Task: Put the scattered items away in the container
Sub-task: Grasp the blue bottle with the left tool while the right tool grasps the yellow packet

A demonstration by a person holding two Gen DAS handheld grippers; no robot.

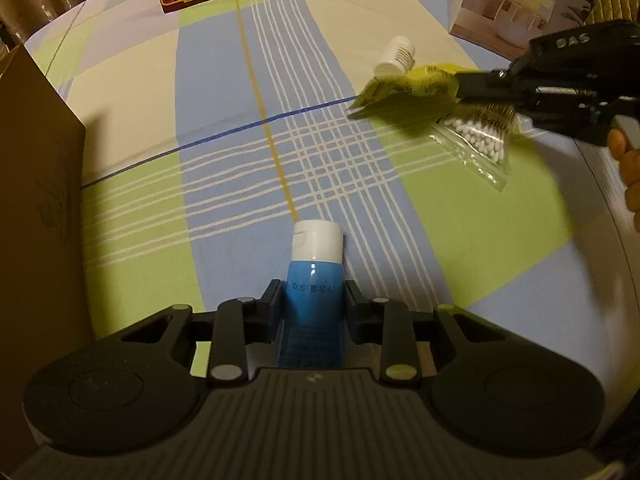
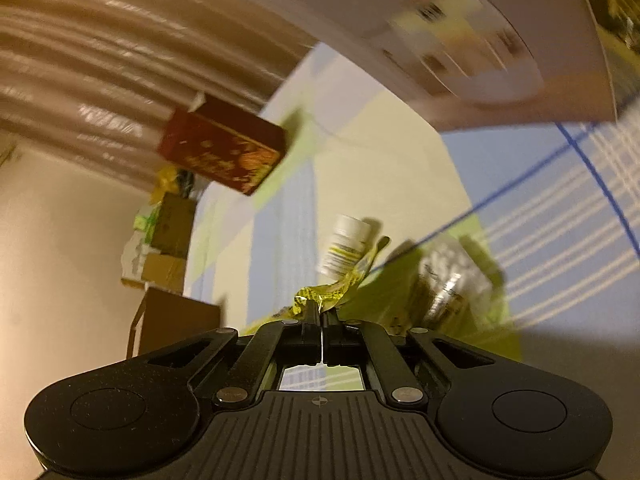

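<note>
Yellow foil sachet [image 1: 412,84] is clenched by just one corner in our right claw [image 2: 322,312], far right above the bedsheet [image 1: 224,92], so it could slip. Left claw [image 1: 314,296] grips the blue tube [image 1: 314,280] near us; cardboard box [image 1: 36,200] sits left.

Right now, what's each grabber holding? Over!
Left gripper shut on blue tube. Right gripper shut on yellow packet. Cotton swab bag and white bottle on the cloth. Brown box at left, path open.
</note>
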